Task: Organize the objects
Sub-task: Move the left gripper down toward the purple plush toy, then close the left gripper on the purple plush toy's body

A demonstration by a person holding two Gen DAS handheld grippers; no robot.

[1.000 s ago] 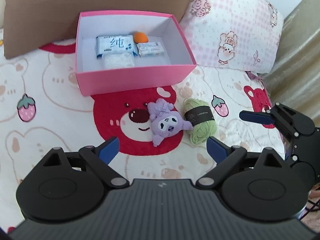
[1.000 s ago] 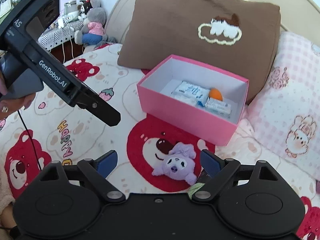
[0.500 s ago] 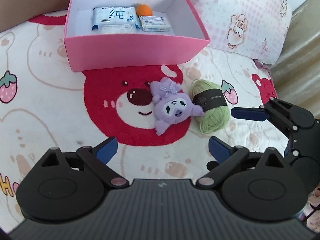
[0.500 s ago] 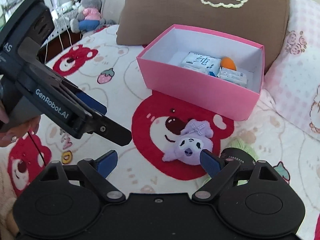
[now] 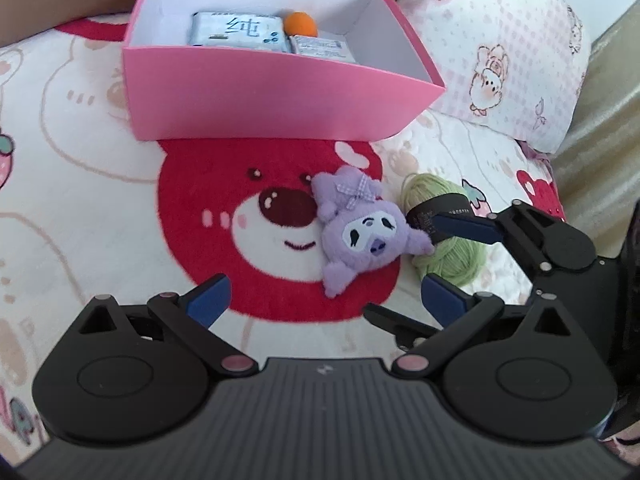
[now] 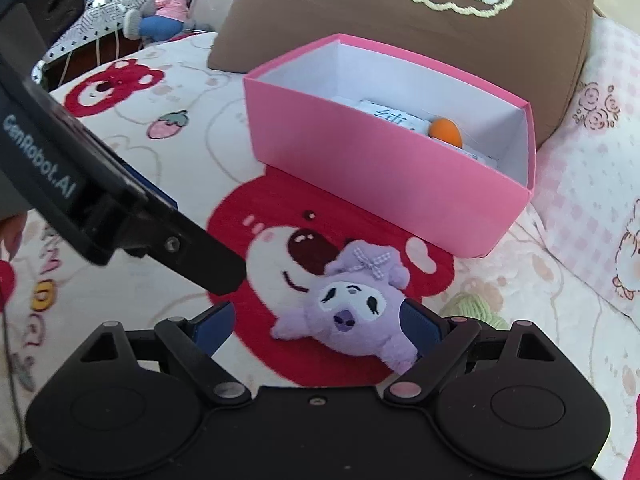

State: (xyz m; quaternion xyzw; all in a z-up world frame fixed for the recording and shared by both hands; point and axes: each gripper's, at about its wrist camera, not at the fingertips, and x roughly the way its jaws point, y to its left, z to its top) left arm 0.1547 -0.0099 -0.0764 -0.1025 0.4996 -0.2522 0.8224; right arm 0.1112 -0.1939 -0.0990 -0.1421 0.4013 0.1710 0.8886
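The purple plush toy [image 6: 352, 312] lies on the bed's bear-print blanket [image 6: 132, 136], just in front of the pink box [image 6: 372, 168], and I judge it light, soft and squashy, so I'd pinch its round head across the cheeks. It has a white face and a checked bow. My right claw [image 6: 316, 324] stands wide open around it, holding nothing. My left claw [image 5: 324, 300] hovers open and empty nearby.

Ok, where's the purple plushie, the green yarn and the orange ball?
purple plushie [image 5: 366, 236], left wrist view, on its white face.
green yarn [image 5: 454, 260], left wrist view, on the lower green strands.
orange ball [image 6: 445, 129], right wrist view, on its middle, inside the pink box [image 6: 360, 168].
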